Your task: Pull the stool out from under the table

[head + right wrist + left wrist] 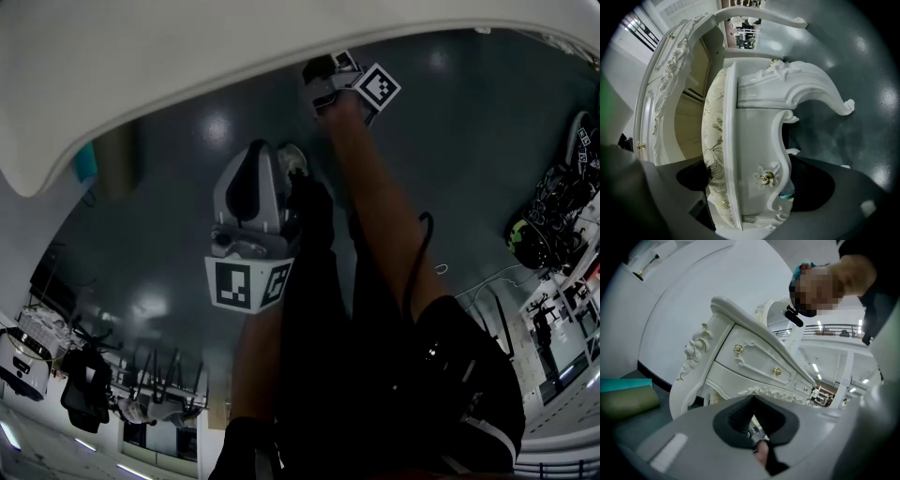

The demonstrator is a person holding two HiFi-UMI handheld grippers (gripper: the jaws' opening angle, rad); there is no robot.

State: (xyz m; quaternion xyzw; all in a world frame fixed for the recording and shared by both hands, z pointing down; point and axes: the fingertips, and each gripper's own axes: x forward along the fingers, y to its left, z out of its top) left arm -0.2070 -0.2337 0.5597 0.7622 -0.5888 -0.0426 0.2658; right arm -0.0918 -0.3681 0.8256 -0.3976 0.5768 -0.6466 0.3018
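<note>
our left gripper [752, 401] hangs pinched shut and empty near the table [754, 359]; our right gripper [749, 190] clamps the stool [757, 126] beside its carved edge.

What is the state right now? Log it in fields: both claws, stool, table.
right claw: shut on the stool's white seat frame
left claw: shut, nothing held, facing the table's drawers
stool: patterned cushion on one side, curved carved leg on the other, close by the table's carved front
table: white, carved, gold knobs
floor: dark, glossy
</note>
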